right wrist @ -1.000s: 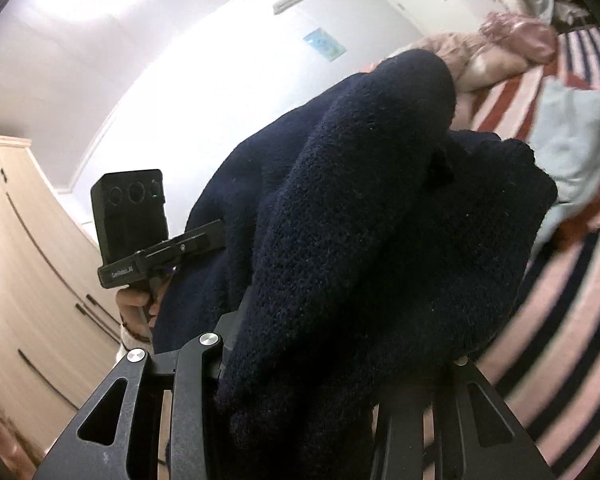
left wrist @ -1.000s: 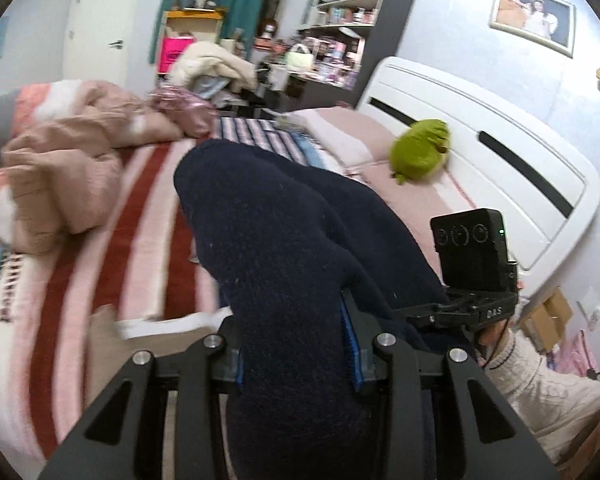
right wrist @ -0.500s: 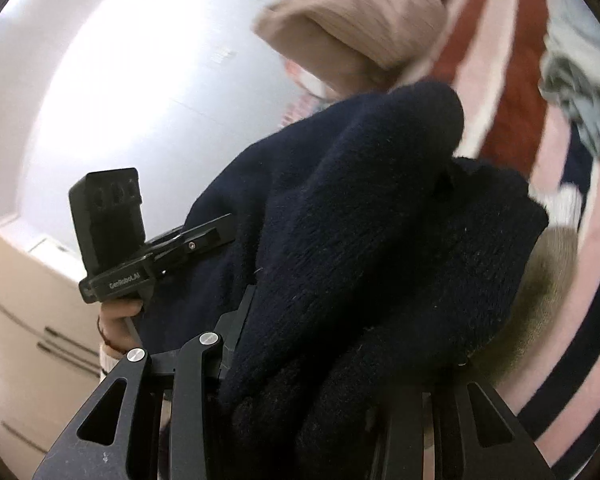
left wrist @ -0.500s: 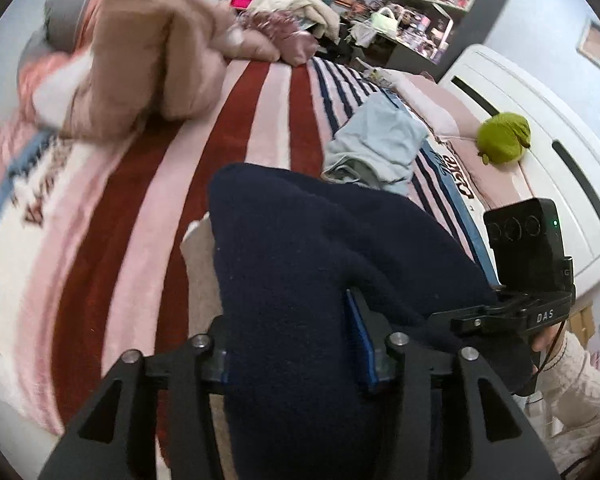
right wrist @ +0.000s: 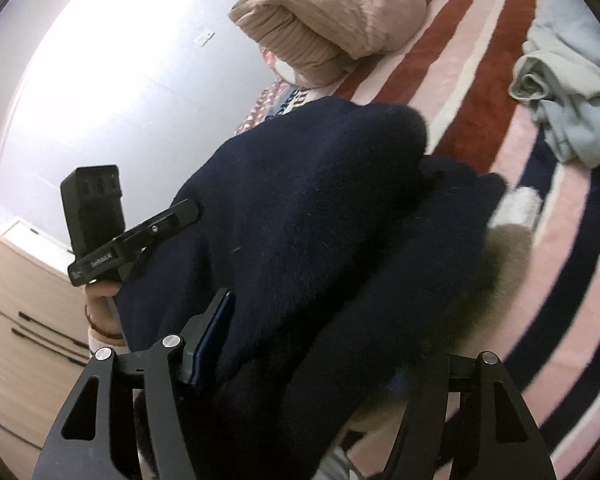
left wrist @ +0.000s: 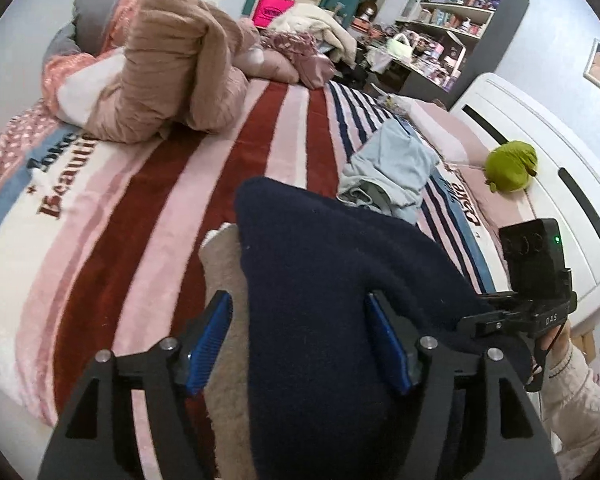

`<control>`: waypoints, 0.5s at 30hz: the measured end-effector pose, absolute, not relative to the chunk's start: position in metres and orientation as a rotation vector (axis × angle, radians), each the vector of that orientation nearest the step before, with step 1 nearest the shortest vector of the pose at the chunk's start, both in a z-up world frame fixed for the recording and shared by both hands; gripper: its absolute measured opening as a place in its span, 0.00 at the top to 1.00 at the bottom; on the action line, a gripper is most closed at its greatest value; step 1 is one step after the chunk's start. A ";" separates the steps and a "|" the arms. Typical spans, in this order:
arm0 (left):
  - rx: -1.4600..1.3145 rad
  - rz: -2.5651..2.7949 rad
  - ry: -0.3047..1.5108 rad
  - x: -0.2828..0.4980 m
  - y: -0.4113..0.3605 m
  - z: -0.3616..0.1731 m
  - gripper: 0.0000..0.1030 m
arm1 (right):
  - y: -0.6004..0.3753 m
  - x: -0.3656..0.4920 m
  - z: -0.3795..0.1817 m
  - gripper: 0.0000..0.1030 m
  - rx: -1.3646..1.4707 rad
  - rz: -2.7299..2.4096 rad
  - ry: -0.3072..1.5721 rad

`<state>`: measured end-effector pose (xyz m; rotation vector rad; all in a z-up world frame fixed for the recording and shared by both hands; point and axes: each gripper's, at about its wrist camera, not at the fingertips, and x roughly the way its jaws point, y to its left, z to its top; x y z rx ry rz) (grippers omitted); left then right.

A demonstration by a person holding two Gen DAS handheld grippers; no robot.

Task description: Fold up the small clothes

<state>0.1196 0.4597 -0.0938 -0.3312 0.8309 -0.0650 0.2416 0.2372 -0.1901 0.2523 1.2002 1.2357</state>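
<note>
Your left tongs stand parted around the dark navy fuzzy knit garment; your right tongs seem parted too, fabric hiding one finger.

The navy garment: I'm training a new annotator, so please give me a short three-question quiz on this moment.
1. True or false: the navy garment lies between the fingers of the left gripper.
2. Which item lies on the striped blanket beyond the navy garment? A) a light blue garment B) a laptop C) a shoe
3. Fill in: the green plush toy sits beside the white ____ of the bed.

Key: 1 true; 2 A; 3 headboard.
</note>
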 end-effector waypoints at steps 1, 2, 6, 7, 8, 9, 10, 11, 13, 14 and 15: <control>-0.320 -0.047 0.820 0.116 0.458 -0.089 0.37 | 0.233 0.242 -0.189 0.40 0.244 1.228 1.191; -0.313 -0.033 0.809 0.111 0.456 -0.084 0.37 | 0.231 0.243 -0.188 0.40 0.232 1.223 1.182; -0.291 -0.008 0.762 0.093 0.441 -0.061 0.37 | 0.223 0.245 -0.187 0.40 0.195 1.201 1.152; -0.277 -0.001 0.754 0.089 0.434 -0.056 0.37 | 0.219 0.245 -0.188 0.40 0.195 1.198 1.148; -0.260 0.005 0.747 0.086 0.425 -0.050 0.37 | 0.214 0.244 -0.189 0.40 0.195 1.197 1.145; -0.240 0.009 0.734 0.082 0.414 -0.044 0.37 | 0.210 0.243 -0.189 0.40 0.193 1.193 1.139; -0.227 0.010 0.720 0.078 0.402 -0.040 0.37 | 0.206 0.242 -0.188 0.40 0.191 1.187 1.132; -0.215 0.013 0.707 0.074 0.392 -0.035 0.37 | 0.195 0.238 -0.186 0.40 0.189 1.186 1.126; -0.190 0.012 0.671 0.068 0.365 -0.026 0.37 | 0.182 0.234 -0.187 0.40 0.178 1.178 1.109; -0.171 0.031 0.651 0.065 0.348 -0.022 0.37 | 0.172 0.230 -0.186 0.40 0.168 1.171 1.103; -0.153 0.043 0.634 0.063 0.334 -0.020 0.37 | 0.161 0.224 -0.183 0.40 0.158 1.164 1.095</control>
